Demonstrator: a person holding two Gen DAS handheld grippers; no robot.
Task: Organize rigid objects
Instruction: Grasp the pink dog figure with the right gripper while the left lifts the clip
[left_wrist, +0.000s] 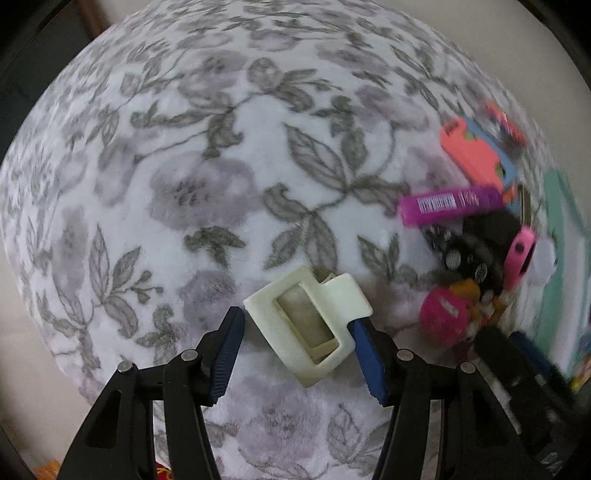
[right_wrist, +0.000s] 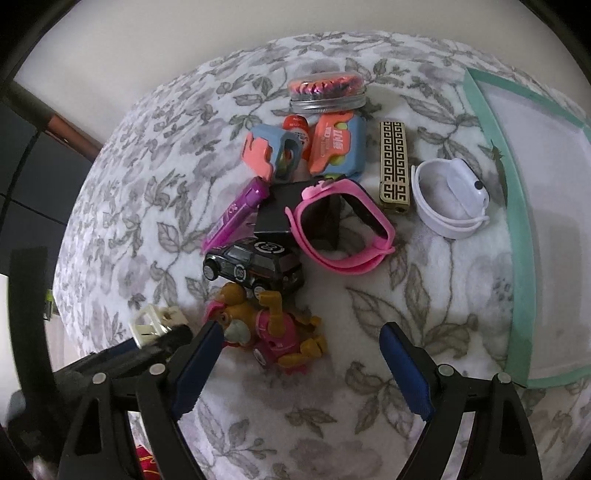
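Note:
A cream plastic hair clip (left_wrist: 306, 325) sits between the blue pads of my left gripper (left_wrist: 299, 326), which points down at the floral blanket (left_wrist: 221, 166). The right pad presses on its tab and the left pad tip meets its corner, so the gripper is shut on it. The same clip (right_wrist: 153, 323) shows at the lower left of the right wrist view. My right gripper (right_wrist: 303, 365) stands open just above the blanket. Its left finger (right_wrist: 199, 362) is beside a pink and tan toy pup (right_wrist: 269, 328), and nothing is between the pads.
A pile lies ahead of the right gripper: black toy car (right_wrist: 255, 264), pink watch (right_wrist: 343, 229), purple tube (right_wrist: 236, 214), orange-blue toy pieces (right_wrist: 332, 147), lidded jar (right_wrist: 327, 92), gold patterned bar (right_wrist: 394, 166), white wristband (right_wrist: 448, 195). A mint-framed board (right_wrist: 521, 236) lies at the right.

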